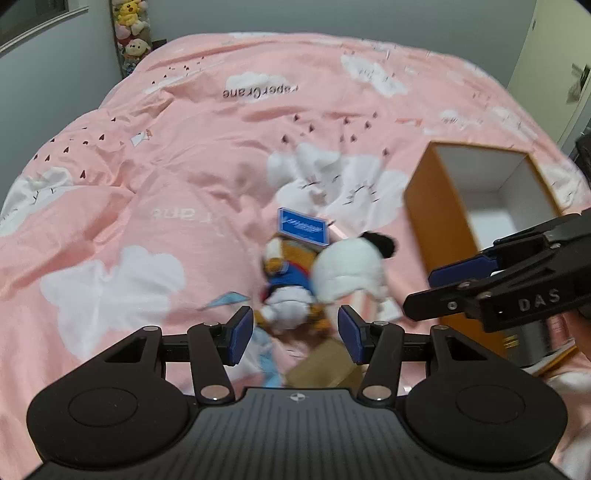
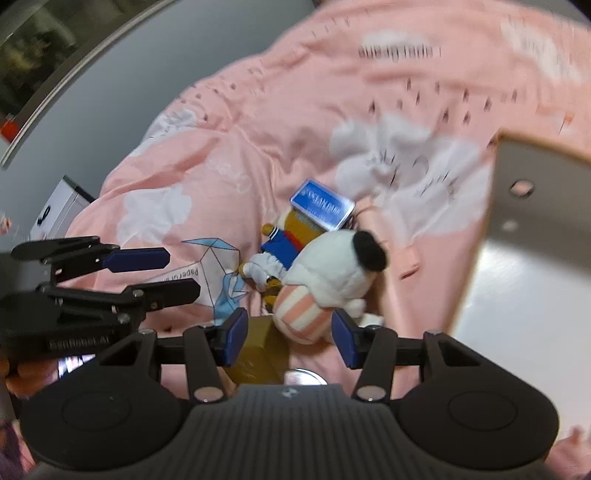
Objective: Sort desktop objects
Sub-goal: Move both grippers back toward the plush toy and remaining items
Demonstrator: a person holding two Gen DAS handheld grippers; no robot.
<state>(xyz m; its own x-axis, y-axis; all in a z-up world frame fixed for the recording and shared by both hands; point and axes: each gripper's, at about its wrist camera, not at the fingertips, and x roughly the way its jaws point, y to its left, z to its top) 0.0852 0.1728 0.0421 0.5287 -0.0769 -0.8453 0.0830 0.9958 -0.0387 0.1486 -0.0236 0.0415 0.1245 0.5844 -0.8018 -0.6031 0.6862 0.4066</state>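
Note:
A small pile lies on the pink bedspread: a white plush dog (image 1: 351,269) (image 2: 328,273) with a black ear and pink-striped clothes, an orange-and-blue plush figure (image 1: 286,280) (image 2: 284,242), a blue tin (image 1: 303,226) (image 2: 321,202) and a tan box (image 1: 325,363) (image 2: 258,350). My left gripper (image 1: 295,332) is open just short of the plush figure. My right gripper (image 2: 284,334) is open, with the dog's striped end between its fingers. Each gripper shows in the other's view, the right one (image 1: 428,295) and the left one (image 2: 184,273).
An open orange box with a white inside (image 1: 480,206) (image 2: 517,258) stands right of the pile. A pink pouch (image 2: 388,236) lies beside the dog. A silver round object (image 2: 304,377) lies near the tan box. Plush toys (image 1: 131,29) hang on the far wall.

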